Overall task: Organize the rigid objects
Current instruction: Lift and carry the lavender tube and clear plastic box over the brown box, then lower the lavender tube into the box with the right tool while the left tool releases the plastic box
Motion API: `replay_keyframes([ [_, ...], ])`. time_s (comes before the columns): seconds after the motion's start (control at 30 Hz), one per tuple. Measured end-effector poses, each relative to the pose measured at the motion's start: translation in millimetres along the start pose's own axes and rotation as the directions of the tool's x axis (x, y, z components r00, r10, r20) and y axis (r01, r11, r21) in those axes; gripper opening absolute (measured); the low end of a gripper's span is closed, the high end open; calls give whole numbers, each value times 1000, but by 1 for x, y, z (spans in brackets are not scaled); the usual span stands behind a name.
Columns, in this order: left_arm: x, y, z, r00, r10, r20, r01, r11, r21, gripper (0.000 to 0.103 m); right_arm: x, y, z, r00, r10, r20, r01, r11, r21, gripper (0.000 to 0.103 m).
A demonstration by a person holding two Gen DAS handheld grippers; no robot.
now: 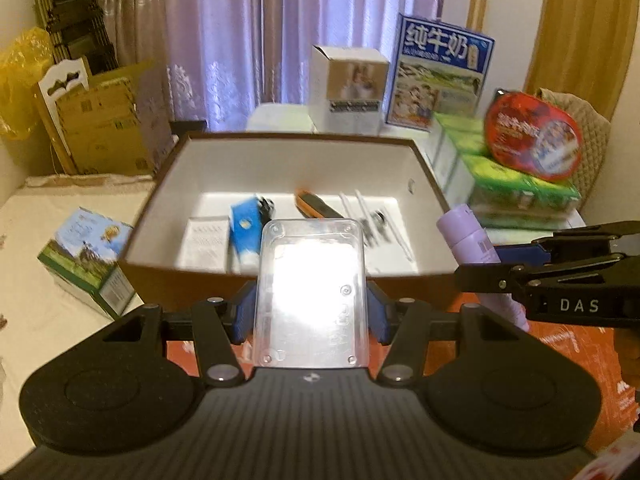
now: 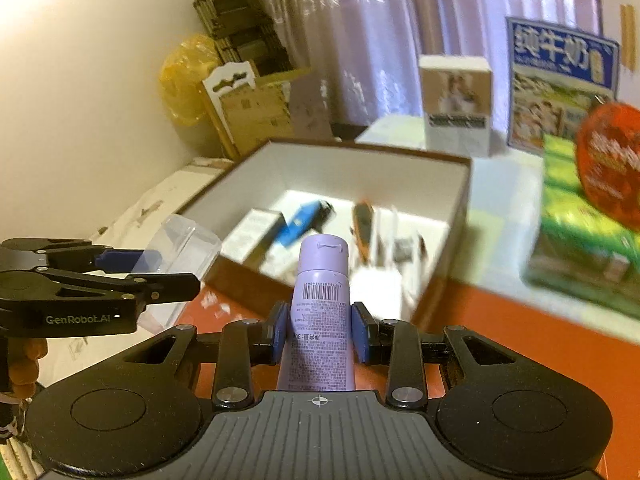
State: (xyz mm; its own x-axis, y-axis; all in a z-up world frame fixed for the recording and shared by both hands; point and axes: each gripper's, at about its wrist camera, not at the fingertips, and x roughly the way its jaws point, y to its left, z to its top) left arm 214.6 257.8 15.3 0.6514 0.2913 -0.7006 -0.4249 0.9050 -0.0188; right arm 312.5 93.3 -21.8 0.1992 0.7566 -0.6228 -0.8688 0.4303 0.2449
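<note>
Left gripper: jaws clenched on a clear plastic case, flat, long axis running away from the jaws. Right gripper: jaws clenched on a lilac tube, cap end pointing far, long axis along the jaws. Both items held above the orange surface, just near of the open brown box. Box lies ahead of both jaws; left hand appears slightly nearer its front wall. Box already holds a blue item, an orange-black tool and some blurred pieces. Judgement: next move is forward over the rim.
</note>
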Motion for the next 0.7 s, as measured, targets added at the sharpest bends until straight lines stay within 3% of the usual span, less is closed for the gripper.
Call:
replay_keyframes([
  [0.27, 20, 32, 31, 1000, -1, 24, 1, 1000, 16, 52, 31, 17, 37, 1000, -2, 28, 3, 1000, -10, 30],
  [0.7, 79, 61, 69, 1000, 5, -25, -4, 999, 46, 52, 86, 15, 78, 998, -55, 8, 55, 998, 6, 30],
])
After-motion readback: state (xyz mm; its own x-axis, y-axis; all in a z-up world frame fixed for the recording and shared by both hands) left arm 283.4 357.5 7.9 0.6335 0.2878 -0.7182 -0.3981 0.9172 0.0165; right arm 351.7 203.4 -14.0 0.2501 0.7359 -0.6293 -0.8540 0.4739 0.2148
